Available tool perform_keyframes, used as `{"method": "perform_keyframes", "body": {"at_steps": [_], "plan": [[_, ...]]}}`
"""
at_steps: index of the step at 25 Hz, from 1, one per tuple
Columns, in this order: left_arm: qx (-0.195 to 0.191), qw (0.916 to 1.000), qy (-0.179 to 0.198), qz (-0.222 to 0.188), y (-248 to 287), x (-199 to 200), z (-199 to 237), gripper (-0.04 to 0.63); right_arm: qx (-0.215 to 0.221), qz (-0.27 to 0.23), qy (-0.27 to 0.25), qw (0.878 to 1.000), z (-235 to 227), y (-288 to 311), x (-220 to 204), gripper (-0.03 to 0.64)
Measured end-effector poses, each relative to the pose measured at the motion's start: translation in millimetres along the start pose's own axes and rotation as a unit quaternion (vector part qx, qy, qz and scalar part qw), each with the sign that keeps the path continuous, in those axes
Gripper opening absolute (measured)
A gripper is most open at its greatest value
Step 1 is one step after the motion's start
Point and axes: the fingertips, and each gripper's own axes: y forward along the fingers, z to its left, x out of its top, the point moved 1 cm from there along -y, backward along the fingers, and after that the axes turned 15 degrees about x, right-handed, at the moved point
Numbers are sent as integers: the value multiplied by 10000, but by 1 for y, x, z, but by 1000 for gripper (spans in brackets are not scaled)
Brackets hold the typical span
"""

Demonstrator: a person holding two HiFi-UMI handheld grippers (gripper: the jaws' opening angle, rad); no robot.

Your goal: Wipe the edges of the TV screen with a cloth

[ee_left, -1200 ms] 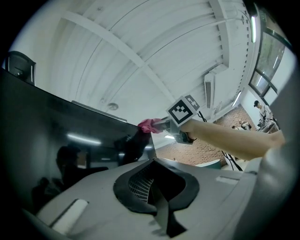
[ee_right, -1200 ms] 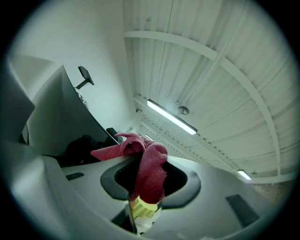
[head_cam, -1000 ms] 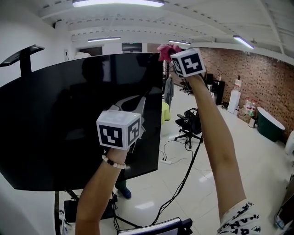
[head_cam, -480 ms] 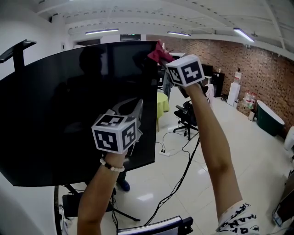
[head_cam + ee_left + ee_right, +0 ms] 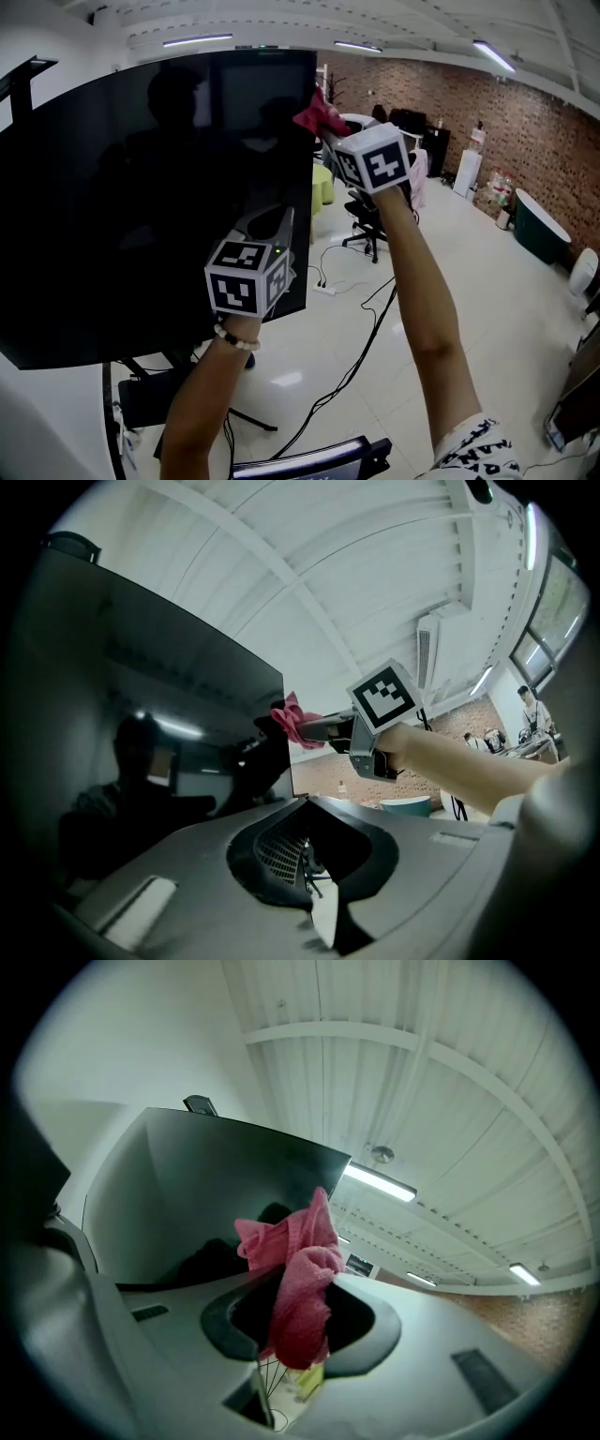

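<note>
R gripper (image 5: pixel 330 134) jaws clamped on pink cloth (image 5: pixel 319 114), cloth at right edge of TV screen (image 5: pixel 141 187), ~2 o'clock near top corner. L gripper (image 5: pixel 270 217) jaws together, empty, by screen ~5 o'clock. Risk: bunched cloth slips off edge, bare jaws scrape panel if pressed hard; no containers in play.

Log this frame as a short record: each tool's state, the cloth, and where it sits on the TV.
right tongs: shut on a crumpled pink cloth
left tongs: shut, nothing between them, held in front of the screen's lower right part
surface: large black TV screen on a stand
cloth position: at the screen's right edge, near the top corner
background: red brick wall
</note>
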Motion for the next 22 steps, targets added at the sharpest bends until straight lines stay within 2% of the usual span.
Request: {"method": "perform_keyframes", "body": {"at_steps": [8, 12, 17, 22], "plan": [[-117, 9984, -427, 341, -5, -55, -19, -9, -11, -48, 216, 9998, 49, -1, -58, 120], [-113, 9961, -679, 559, -13, -88, -23, -9, -195, 26, 175, 9997, 79, -1, -89, 120], [33, 9950, -728, 683, -33, -121, -22, -9, -238, 162, 235, 9993, 112, -5, -123, 120], [171, 9921, -724, 1009, -48, -166, -23, -9, 12, 260, 572, 9980, 145, -2, -168, 120]]}}
